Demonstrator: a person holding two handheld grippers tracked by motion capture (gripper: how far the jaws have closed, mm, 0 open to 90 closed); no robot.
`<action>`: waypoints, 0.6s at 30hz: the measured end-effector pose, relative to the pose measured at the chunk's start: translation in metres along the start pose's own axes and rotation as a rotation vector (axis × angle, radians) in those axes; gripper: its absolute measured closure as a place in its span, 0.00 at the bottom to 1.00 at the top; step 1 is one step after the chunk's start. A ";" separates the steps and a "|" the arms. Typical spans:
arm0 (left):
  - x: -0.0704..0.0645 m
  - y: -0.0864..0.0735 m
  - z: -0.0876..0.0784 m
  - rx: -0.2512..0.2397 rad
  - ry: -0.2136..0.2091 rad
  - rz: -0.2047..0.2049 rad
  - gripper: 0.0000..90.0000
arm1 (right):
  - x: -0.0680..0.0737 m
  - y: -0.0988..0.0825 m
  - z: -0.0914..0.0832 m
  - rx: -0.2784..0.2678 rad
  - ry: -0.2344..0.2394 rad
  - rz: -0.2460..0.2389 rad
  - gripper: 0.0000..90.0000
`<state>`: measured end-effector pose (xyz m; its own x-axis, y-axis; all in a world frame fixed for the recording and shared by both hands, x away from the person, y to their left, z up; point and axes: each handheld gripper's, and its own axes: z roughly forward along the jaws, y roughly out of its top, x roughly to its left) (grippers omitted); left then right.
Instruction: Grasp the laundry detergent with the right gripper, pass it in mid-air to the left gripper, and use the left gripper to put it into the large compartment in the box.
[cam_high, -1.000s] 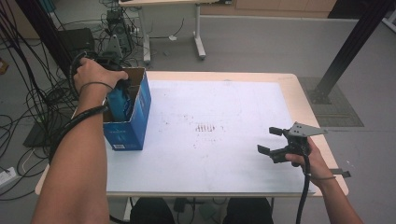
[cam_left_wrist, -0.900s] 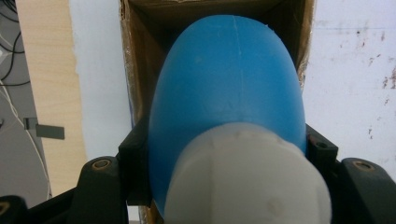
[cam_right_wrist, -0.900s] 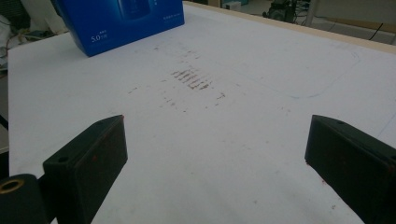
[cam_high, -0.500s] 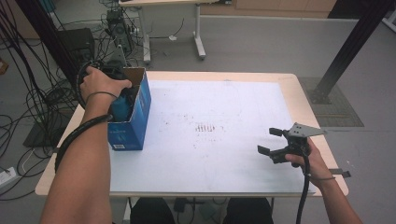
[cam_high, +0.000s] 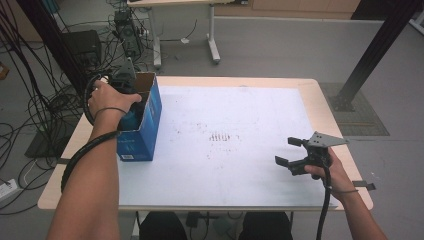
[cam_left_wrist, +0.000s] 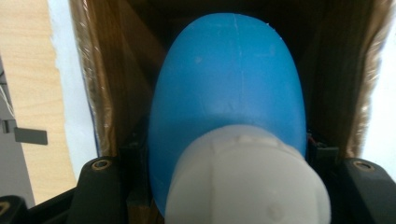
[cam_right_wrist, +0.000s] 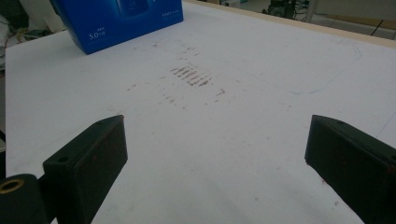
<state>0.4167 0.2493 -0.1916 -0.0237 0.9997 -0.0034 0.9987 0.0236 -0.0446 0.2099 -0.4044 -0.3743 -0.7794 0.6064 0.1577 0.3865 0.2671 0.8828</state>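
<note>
We've sunk the L gripper (cam_high: 131, 107), jaws pinching the blue bottle (cam_left_wrist: 227, 88), deeper into the blue box (cam_high: 145, 131) at frame left, so it's nearly packed; R gripper (cam_high: 294, 154) idles spread, lower right.

On the table (cam_high: 330, 107), a sheet (cam_high: 240, 165) across most of the top. At the left edge of the sheet, an open box (cam_high: 145, 132), upright. Inside the box, a bottle (cam_left_wrist: 229, 93), cap (cam_left_wrist: 247, 182) toward the opening, clamped between the jaws of the left gripper (cam_high: 122, 82), which reaches into the box from above. At the right of the table, near the front edge, the right gripper (cam_high: 291, 156), well apart from the box, jaws spread wide over the bare sheet with nothing between. Between box and right gripper, a patch of marks (cam_high: 220, 136) near the sheet's middle. Behind the table, a second table's legs (cam_high: 212, 40); to the left, on the floor, cables (cam_high: 30, 115).
</note>
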 end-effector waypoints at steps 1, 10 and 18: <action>0.001 -0.001 0.002 -0.005 -0.003 -0.001 0.42 | 0.000 0.000 0.000 0.003 0.001 0.000 0.06; 0.003 -0.005 0.004 -0.010 -0.008 -0.007 0.42 | 0.001 0.001 0.003 -0.001 0.006 0.002 0.06; 0.002 -0.006 0.004 -0.012 -0.006 -0.010 0.42 | 0.001 0.000 0.005 -0.002 0.009 0.001 0.06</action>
<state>0.4101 0.2515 -0.1955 -0.0337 0.9994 -0.0092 0.9989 0.0334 -0.0327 0.2117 -0.3994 -0.3761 -0.7834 0.5998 0.1627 0.3861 0.2646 0.8837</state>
